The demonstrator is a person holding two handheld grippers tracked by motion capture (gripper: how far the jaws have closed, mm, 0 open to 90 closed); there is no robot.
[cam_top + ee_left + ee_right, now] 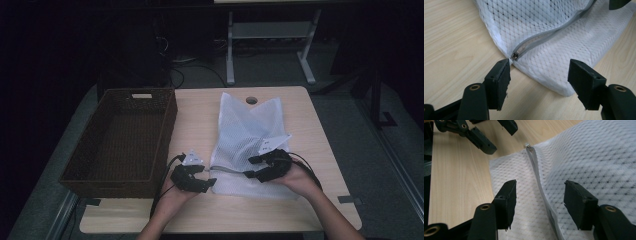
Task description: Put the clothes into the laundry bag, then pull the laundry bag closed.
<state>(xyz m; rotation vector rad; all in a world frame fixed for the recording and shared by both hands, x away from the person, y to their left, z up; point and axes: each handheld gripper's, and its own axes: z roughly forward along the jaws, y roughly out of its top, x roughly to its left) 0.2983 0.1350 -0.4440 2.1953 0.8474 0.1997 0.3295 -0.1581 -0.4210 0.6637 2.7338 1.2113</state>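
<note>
A white mesh laundry bag (247, 140) lies flat on the wooden table (195, 112), with a grey zipper (554, 30) running across its near end. The zipper's metal pull (514, 56) sits at the bag's left corner. My left gripper (200, 177) is open at that corner, its jaws either side of the corner and the pull just beyond one of its fingers (499, 80). My right gripper (260, 167) is open above the bag, its jaws astride the zipper (541, 187). Beyond the pull (527, 145), the right gripper view catches the left gripper (491, 135).
A dark brown wicker basket (122, 177) with nothing visible inside stands at the table's left, close to my left hand. A round hole (251, 100) is in the tabletop's far edge. Beyond the table are a dark floor and a white desk frame (270, 45).
</note>
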